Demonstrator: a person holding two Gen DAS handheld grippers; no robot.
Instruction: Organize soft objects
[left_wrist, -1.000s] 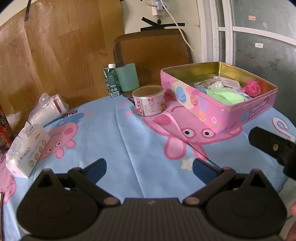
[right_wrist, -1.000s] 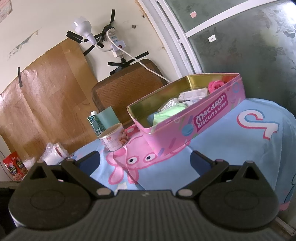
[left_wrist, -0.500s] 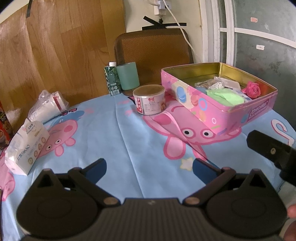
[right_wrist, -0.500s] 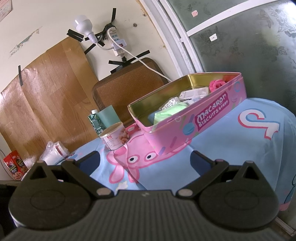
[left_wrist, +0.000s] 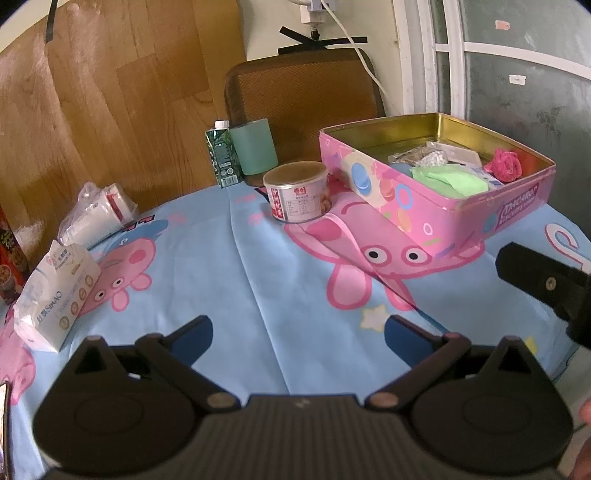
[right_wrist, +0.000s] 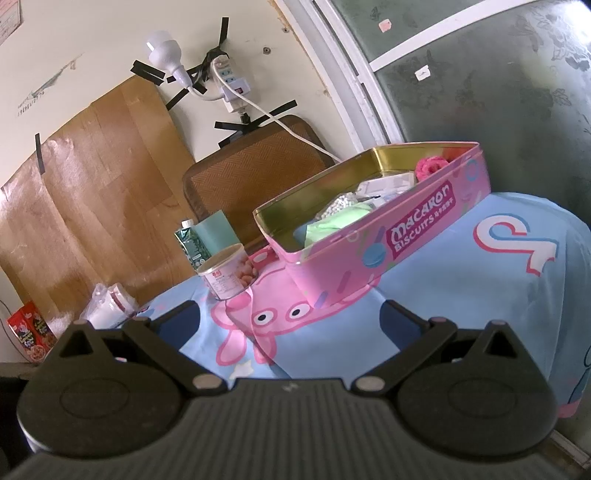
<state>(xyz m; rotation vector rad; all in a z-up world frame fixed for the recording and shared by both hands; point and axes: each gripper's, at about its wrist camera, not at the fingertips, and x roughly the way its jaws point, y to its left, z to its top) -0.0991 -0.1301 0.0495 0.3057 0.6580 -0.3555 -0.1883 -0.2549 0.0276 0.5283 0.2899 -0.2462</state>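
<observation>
A pink biscuit tin (left_wrist: 461, 210) stands open at the table's far right. It holds a green cloth (left_wrist: 448, 179), a pink knitted ball (left_wrist: 505, 165), a beaded pouch and white packets. The tin also shows in the right wrist view (right_wrist: 406, 240), with the green cloth (right_wrist: 338, 221) and pink ball (right_wrist: 428, 168) inside. My left gripper (left_wrist: 297, 332) is open and empty, low over the tablecloth near the front edge. My right gripper (right_wrist: 290, 317) is open and empty, in front of the tin. Its body (left_wrist: 543, 284) shows at the right of the left wrist view.
A tissue pack (left_wrist: 55, 295) and a plastic-wrapped bundle (left_wrist: 98, 214) lie at the left. A food can (left_wrist: 297, 192), a green carton (left_wrist: 221, 155) and a teal cup (left_wrist: 253, 146) stand at the back. A chair (left_wrist: 303, 96) is behind the table.
Both grippers have drifted slightly; the view shifted a little. Both stay open and empty. Nothing on the table has moved.
</observation>
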